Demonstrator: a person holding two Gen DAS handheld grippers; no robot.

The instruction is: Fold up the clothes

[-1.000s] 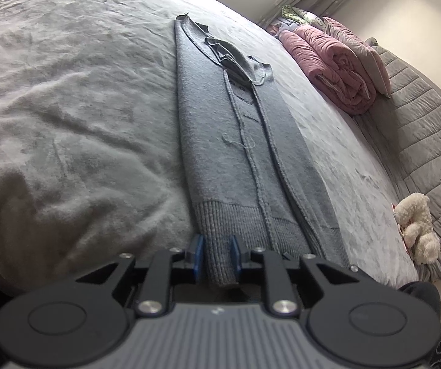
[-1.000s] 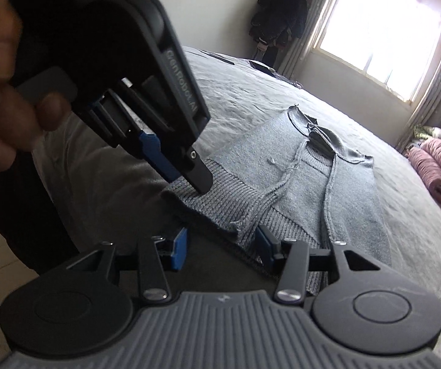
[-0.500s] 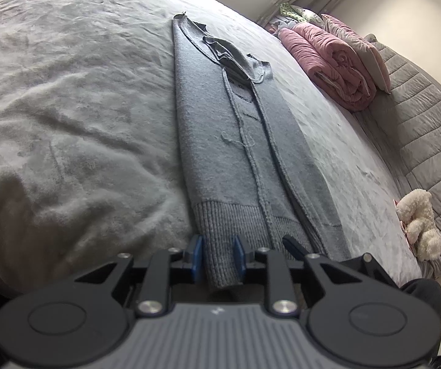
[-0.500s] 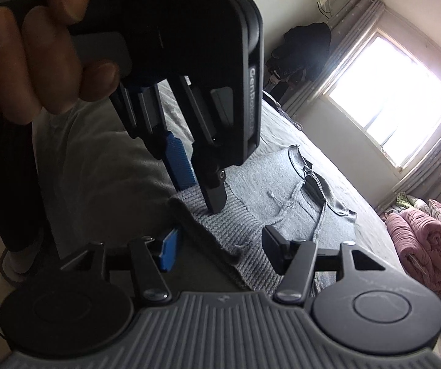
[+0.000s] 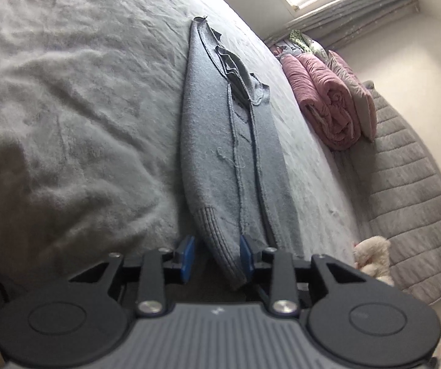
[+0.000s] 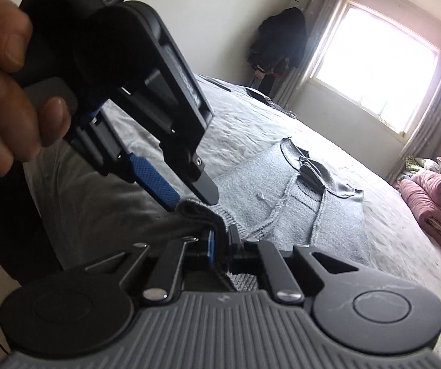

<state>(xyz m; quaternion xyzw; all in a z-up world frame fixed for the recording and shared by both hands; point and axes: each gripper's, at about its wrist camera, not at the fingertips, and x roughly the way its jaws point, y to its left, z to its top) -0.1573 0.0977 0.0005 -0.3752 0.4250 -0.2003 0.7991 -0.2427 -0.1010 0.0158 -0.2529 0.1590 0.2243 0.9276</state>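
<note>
Sweater in grey wool lies long and flat on the big grey bed, folded into a narrow strip. Its ribbed bottom edge hangs over the near side of the bed, and its neck end points away toward the window. The left gripper has just been opening its jaws. They stand a bit apart now, with the ribbed edge between the 2 blue pads. The cloth leans on the right pad, and there is a gap beside the left pad, so the pads do not squeeze it. In the right wrist view the left gripper hangs just above the same corner of the sweater, held by a person's hand. The right gripper has just been closing its jaws. They are pinched tight on a fold of the ribbed edge, which bunches up between them. A rolled pink blanket sits far off by the padded grey headboard. A small white soft toy rests low down next to the headboard. Dark clothes hang in the far corner by the curtain.
</note>
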